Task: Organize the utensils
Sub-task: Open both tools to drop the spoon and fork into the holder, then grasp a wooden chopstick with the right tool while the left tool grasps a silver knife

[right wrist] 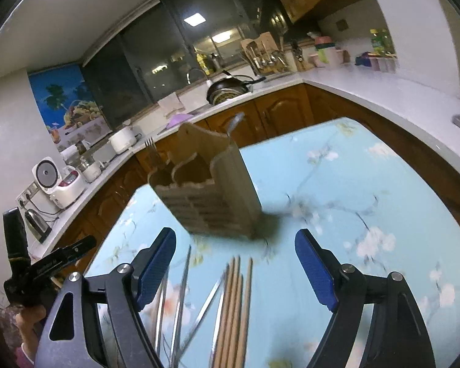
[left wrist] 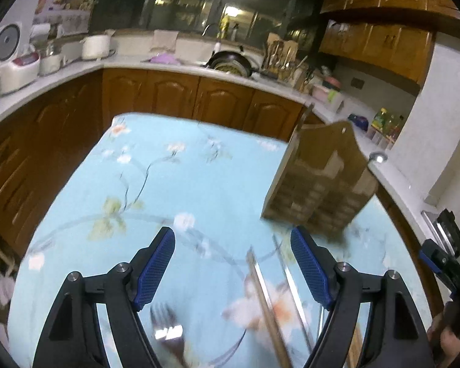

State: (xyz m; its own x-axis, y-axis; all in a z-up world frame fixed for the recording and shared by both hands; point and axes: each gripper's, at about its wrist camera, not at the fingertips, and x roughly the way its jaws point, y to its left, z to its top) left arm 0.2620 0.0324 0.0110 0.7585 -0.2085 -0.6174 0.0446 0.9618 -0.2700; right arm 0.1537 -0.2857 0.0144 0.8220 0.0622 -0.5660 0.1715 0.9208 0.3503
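1. Wood-brown slotted utensil holder (right wrist: 211, 190) w/ several compartments stands upright on the pale-blue floral tablecloth (right wrist: 352, 184); a fork (right wrist: 150, 145) and a spoon handle (right wrist: 234, 122) stick up out of it already.
2. Loose items lie just in front of the holder: tan wooden chopsticks (right wrist: 234, 306) in a rough bundle, thin shiny metal chopsticks (right wrist: 181, 291) beside them, a steel fork (left wrist: 168, 334) a bit further off on the left-gripper side.
3. Right gripper (right wrist: 234, 270): blue-padded fingers spread wide, nothing held, hovering over the wooden sticks.
4. Left gripper (left wrist: 233, 266): also wide apart, empty, above the fork and stick ends.
5. Handling, prob.: sticks light, stiff, round, so they'll roll and slip; metal ones slicker. Pinch across mid-length, a pair at a time, then tip upright into a free compartment.
6. Holder looks light; could tip if bumped.
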